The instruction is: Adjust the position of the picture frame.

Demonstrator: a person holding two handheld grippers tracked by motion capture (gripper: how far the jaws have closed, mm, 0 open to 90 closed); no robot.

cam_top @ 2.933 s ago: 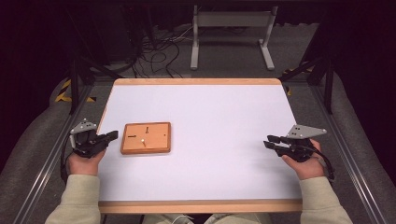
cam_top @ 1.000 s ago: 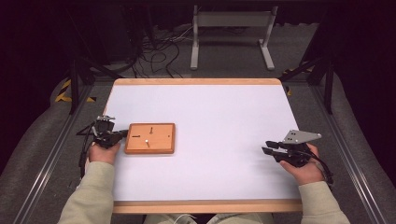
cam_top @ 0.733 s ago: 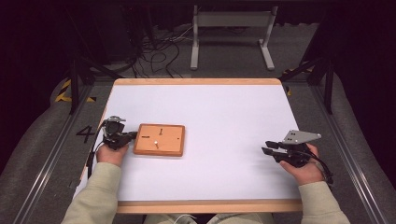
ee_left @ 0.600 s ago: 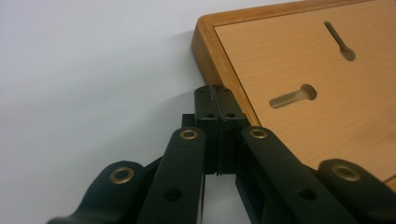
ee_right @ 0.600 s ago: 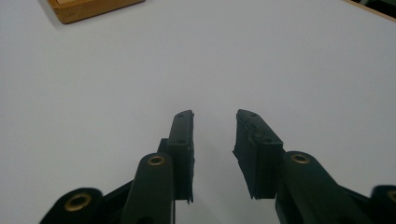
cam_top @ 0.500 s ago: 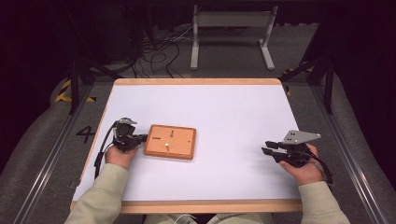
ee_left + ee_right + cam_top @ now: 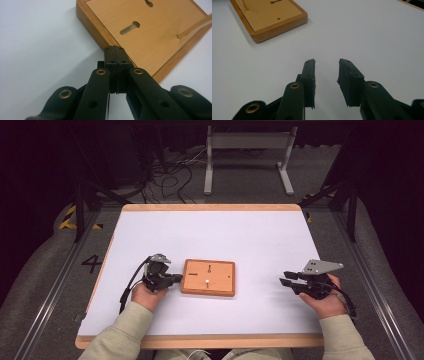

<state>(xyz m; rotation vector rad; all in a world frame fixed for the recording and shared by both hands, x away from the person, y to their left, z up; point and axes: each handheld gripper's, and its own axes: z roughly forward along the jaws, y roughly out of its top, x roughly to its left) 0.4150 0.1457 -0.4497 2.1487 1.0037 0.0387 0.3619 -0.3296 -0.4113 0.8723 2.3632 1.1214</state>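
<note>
- Black and pressed together, the jaws of my left gripper [image 7: 176,278] hold nothing; their joined tips sit against the left edge of the wooden board [image 7: 208,277], as the left gripper view shows [image 7: 117,53].
- Flat on the white table [image 7: 260,240] lies that board, a little left of centre and near my side, with keyhole-shaped slots [image 7: 130,27] cut into its top face and a thin upright peg [image 7: 206,282] standing from it.
- Stiff and solid is how I judge it: it should slide as one piece on the smooth tabletop and could turn if I push off its middle.
- To lift it, I would take its raised rim at a long side, well away from the peg, which looks thin enough to snap.
- My right gripper [image 7: 286,280] rests near the table's right side, well apart from the board, jaws narrowly parted [image 7: 326,66] and empty.
</note>
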